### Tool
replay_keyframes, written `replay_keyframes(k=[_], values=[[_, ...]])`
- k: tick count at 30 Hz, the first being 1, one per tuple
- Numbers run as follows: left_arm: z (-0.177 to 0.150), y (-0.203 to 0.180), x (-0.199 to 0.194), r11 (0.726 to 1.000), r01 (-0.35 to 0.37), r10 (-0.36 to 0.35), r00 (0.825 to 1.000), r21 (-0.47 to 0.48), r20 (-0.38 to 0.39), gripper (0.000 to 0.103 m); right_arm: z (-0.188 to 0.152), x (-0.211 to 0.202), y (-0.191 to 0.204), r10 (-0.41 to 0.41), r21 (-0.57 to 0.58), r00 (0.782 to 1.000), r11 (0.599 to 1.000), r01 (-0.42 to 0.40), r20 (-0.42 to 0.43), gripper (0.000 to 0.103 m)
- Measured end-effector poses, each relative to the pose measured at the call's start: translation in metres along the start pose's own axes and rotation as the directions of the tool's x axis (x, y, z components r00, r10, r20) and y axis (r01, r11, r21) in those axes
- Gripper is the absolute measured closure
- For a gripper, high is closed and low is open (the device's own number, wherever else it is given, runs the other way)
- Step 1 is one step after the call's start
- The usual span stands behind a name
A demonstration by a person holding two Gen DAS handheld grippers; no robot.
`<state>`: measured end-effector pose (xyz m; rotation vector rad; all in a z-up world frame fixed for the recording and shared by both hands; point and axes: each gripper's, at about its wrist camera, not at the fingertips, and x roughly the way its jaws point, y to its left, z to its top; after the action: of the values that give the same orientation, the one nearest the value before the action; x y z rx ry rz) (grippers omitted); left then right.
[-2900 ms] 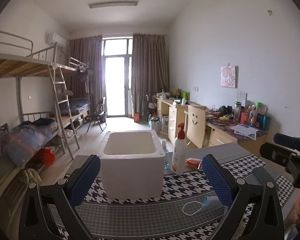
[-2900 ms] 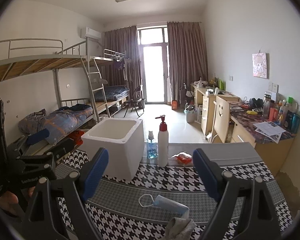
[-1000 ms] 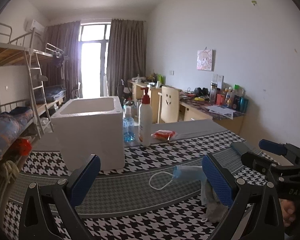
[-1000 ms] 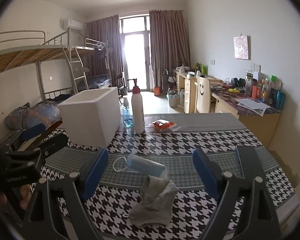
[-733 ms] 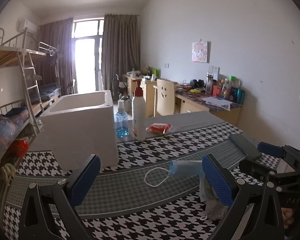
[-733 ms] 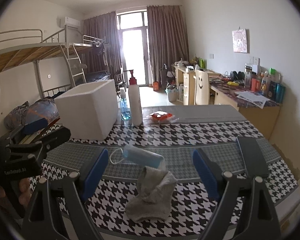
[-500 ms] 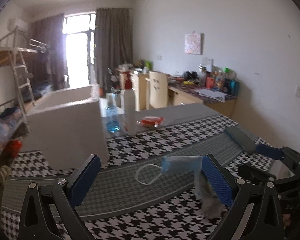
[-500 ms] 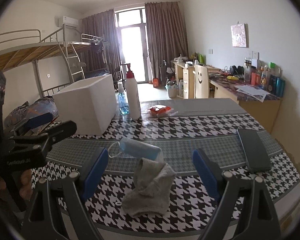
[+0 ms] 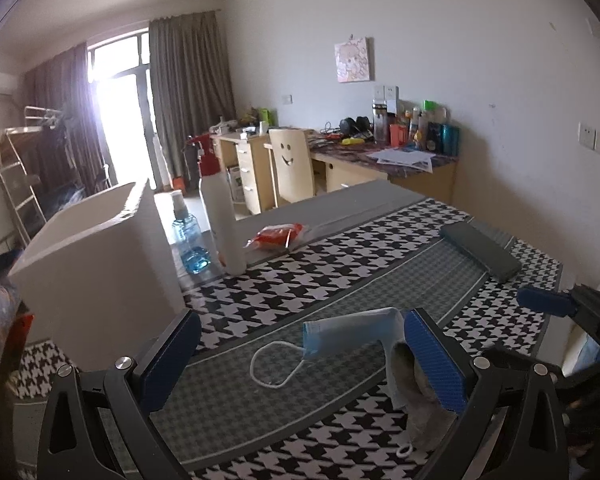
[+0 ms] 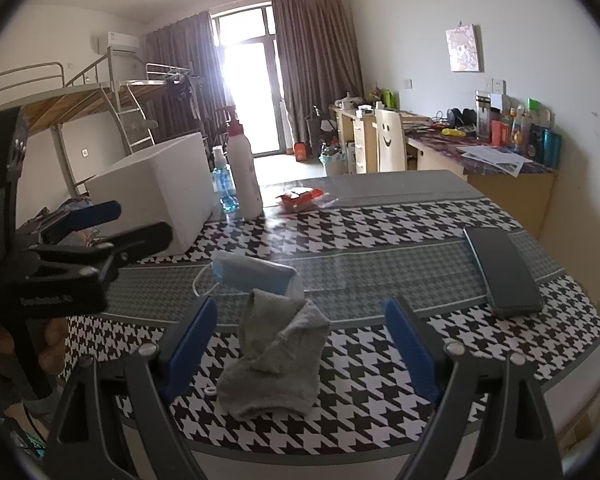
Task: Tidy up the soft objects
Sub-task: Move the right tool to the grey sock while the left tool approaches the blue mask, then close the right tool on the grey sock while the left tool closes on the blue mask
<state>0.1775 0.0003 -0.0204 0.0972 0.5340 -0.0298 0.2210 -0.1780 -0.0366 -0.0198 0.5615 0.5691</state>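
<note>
While both blue-padded grippers stand apart and empty, the crumpled grey sock [image 10: 276,350] lies between the right gripper [image 10: 300,340] fingers, on the table

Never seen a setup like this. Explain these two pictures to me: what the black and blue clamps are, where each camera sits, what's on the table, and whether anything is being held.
A person holds a clamp-like tool in each hand, each with a camera looking along its jaws. One picture comes from the left gripper, the other from the right gripper. Both stand open and hold nothing. On the houndstooth tablecloth lie a gray sock, a blue face mask and a dark phone. Farther back stand a white foam box, a pump bottle, a small blue bottle and a red packet.
</note>
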Motion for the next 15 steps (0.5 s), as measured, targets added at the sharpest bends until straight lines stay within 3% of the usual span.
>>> replay_keyframes(k=[9,15], values=[[0.0,0.004,0.038,0.999,0.034,-0.034,0.999,0.019,-0.011,0.001,-0.009,0.011,-0.003,-0.015,0.01,0.999,1.0,0.016,-0.042,0.014],[-0.003,0.01,0.061,0.993,0.114,-0.115,0.991,-0.022,-0.064,0.001,-0.012,0.019,-0.011,-0.021,0.034,0.998,0.999,0.023,-0.064,0.014]])
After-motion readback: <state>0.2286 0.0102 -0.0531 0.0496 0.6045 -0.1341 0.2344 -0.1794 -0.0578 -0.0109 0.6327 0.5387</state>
